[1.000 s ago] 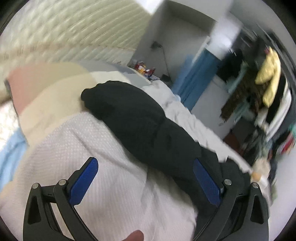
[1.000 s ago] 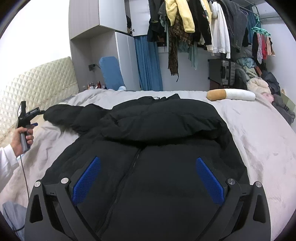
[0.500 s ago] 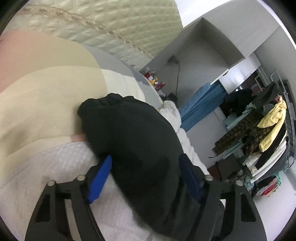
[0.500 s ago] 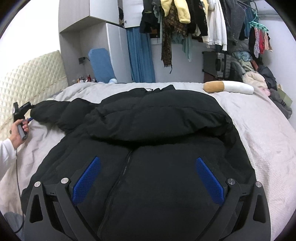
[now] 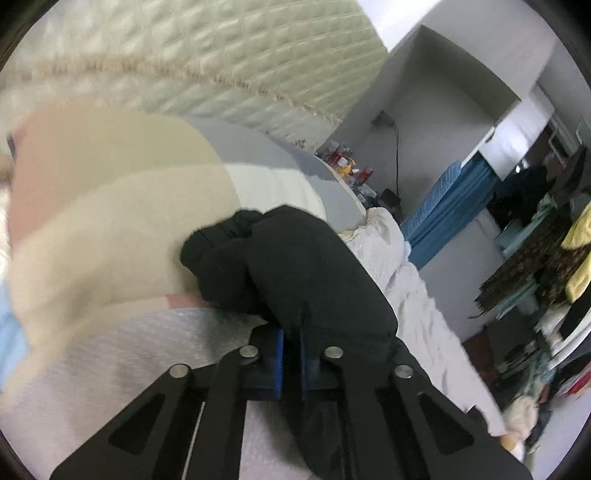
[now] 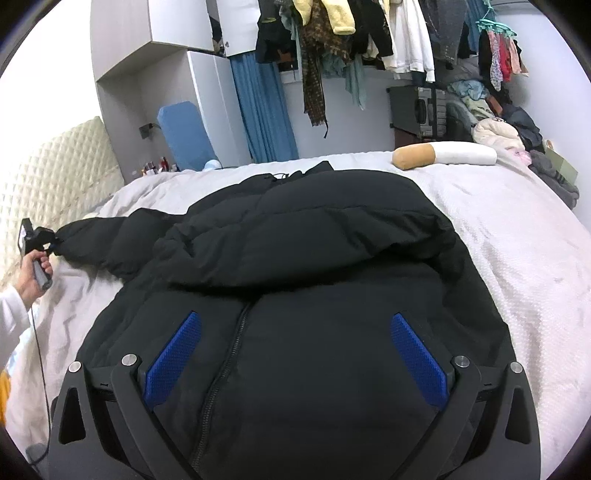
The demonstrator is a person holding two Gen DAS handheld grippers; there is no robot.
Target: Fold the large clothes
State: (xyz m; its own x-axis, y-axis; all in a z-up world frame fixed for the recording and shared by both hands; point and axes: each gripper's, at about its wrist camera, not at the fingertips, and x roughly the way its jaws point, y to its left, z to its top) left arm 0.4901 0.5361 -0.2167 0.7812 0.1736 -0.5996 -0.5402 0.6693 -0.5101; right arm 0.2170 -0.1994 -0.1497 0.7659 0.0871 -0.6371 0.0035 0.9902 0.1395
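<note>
A large black puffer jacket (image 6: 314, 280) lies front up on the white bed (image 6: 517, 236), zipper shut, its right sleeve folded across the chest. Its left sleeve (image 6: 107, 236) stretches out to the left. My left gripper (image 5: 291, 341) is shut on that sleeve's fabric near the cuff (image 5: 221, 254); the same gripper shows from afar in the right wrist view (image 6: 55, 242). My right gripper (image 6: 295, 343) is open and empty, hovering over the jacket's lower front.
A quilted cream headboard (image 5: 207, 62) and beige pillows (image 5: 110, 221) lie beyond the sleeve. A bolster pillow (image 6: 443, 155) lies at the bed's far side. Hanging clothes (image 6: 351, 33) and a clothes pile (image 6: 509, 125) fill the back wall.
My left gripper has closed on the sleeve near its cuff; one second ago it was open around it. My right gripper has moved slightly in over the jacket.
</note>
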